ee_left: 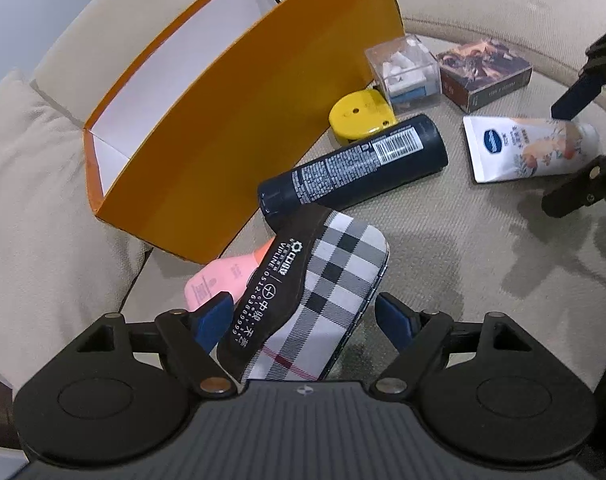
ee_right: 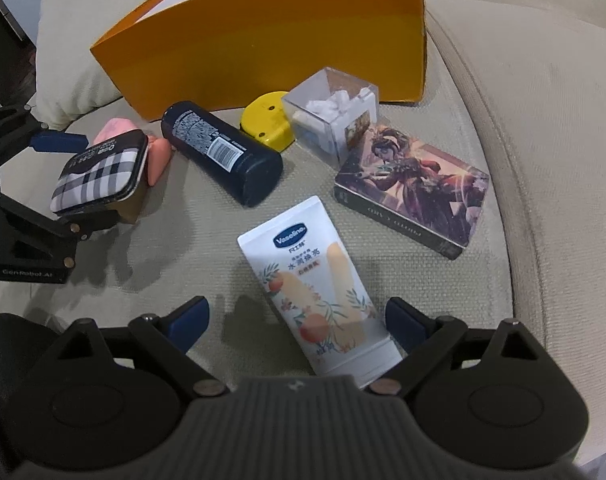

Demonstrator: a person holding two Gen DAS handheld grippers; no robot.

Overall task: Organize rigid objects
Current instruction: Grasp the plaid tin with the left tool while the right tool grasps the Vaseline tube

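Note:
A plaid glasses case lies tilted on a pink item, between the fingers of my left gripper, which is open; the pads stand close to its sides. The right wrist view shows the same case at the left. A white lotion tube lies flat between the fingers of my right gripper, which is open, its left pad well clear of the tube. An orange open box with a white inside stands behind.
On the beige sofa cushion lie a dark bottle, a yellow round object, a clear plastic cube and an illustrated card box. The orange box leans against a back pillow.

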